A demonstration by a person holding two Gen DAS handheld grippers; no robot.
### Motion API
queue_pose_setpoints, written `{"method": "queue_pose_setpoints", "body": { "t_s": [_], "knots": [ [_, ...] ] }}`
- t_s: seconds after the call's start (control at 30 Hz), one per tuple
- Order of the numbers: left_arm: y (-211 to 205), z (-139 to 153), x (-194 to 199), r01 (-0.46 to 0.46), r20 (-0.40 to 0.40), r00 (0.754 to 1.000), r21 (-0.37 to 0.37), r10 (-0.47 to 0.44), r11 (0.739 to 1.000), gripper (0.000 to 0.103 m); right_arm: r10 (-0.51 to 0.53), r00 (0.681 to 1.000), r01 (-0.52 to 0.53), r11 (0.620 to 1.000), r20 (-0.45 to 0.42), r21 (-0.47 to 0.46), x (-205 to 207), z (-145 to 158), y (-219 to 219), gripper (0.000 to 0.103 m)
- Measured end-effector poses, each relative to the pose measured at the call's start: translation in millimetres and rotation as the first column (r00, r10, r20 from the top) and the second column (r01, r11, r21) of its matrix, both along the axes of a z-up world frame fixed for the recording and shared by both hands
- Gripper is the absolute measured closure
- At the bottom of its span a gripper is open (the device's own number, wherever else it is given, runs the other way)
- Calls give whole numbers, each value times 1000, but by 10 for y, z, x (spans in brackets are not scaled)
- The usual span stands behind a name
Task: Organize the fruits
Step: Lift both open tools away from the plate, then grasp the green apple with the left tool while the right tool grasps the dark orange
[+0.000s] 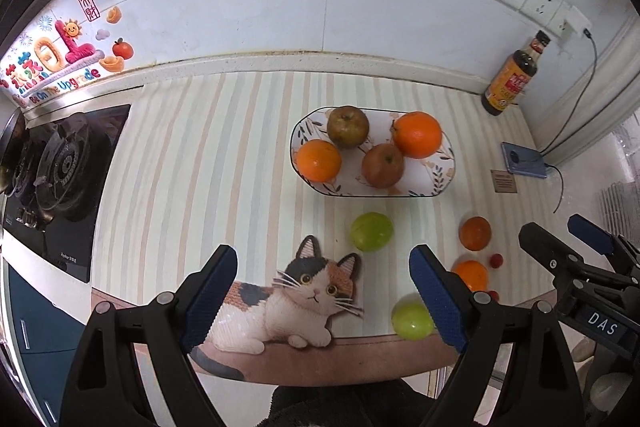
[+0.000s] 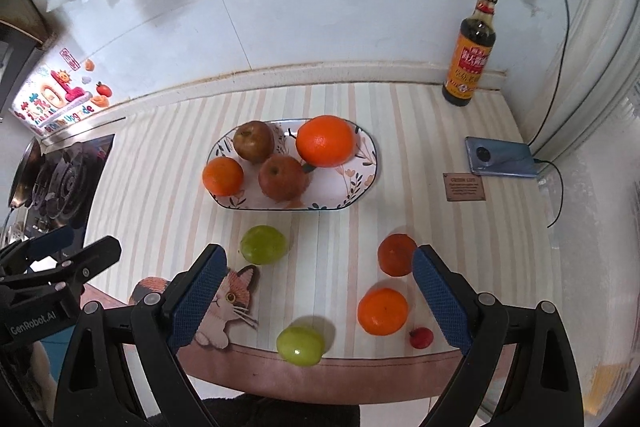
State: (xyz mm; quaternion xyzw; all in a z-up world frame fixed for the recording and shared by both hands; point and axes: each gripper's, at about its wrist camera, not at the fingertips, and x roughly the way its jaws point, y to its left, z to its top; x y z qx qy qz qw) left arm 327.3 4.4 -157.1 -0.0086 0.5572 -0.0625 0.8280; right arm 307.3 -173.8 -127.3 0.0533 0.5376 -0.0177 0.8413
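Note:
An oval floral plate (image 1: 438, 183) (image 2: 360, 187) on the striped mat holds two oranges (image 1: 417, 134) (image 2: 326, 140) and two brownish apples (image 1: 383, 165) (image 2: 281, 177). Loose on the mat in front of it lie two green fruits (image 1: 372, 231) (image 2: 300, 344), two small oranges (image 2: 383, 311) (image 2: 396, 254) and a small red fruit (image 2: 421, 337). My left gripper (image 1: 324, 295) is open and empty above the mat's front edge. My right gripper (image 2: 320, 295) is open and empty above the loose fruits.
A gas stove (image 1: 60, 163) sits left of the mat. A sauce bottle (image 2: 470, 51) stands at the back right by the wall. A phone (image 2: 500, 157) on a charging cable and a small brown card (image 2: 464, 187) lie at the right.

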Motion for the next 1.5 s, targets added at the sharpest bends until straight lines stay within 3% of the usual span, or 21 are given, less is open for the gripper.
{"method": "queue_pose_setpoints", "body": {
  "t_s": [0.23, 0.53, 0.57, 0.6, 0.67, 0.8, 0.9, 1.2, 1.4, 1.47, 1.5],
  "knots": [
    [-46, 104, -123, -3, 21, 1000, -5, 3, 1000, 15, 10, 999, -11, 1000, 32, 21, -156, 162, 30, 7],
    [-106, 57, -38, -18, 18, 1000, 2, 18, 1000, 15, 5, 999, -6, 998, 32, 55, -113, 143, -48, 3],
    [-120, 29, -3, -17, 13, 1000, 5, 17, 1000, 14, -3, 1000, 1, 998, 29, 68, -88, 117, -88, 3],
    [-137, -19, 45, -20, 4, 1000, 10, 20, 1000, 6, -9, 1000, 8, 997, 24, 77, -59, 82, -130, 3],
    [-166, -106, 125, -22, -2, 1000, 21, 22, 1000, 3, -23, 1000, 22, 996, 8, 88, -1, -4, -232, 3],
    [-256, -427, 353, -32, -58, 998, 63, 35, 998, 3, -66, 997, 71, 992, -49, 104, 149, -288, -538, 3],
    [-341, -731, 527, -26, -125, 992, 74, 35, 997, 3, -99, 986, 115, 986, -133, 119, 299, -673, -829, 3],
    [-688, -1554, 879, 32, -316, 949, 96, 0, 995, 3, -120, 940, 176, 972, -320, 154, 558, -1753, -1265, 5],
    [-861, -1937, 1006, 54, -415, 909, 55, -26, 997, 3, -107, 926, 173, 973, -363, 153, 635, -2018, -1295, 23],
    [-887, -2012, 1028, 58, -424, 905, 48, -32, 997, 11, -94, 921, 163, 974, -377, 155, 651, -2096, -1272, 28],
    [-899, -2063, 1034, 61, -432, 901, 49, -34, 997, 19, -91, 919, 162, 974, -383, 156, 655, -2131, -1267, 35]
  ]
}}
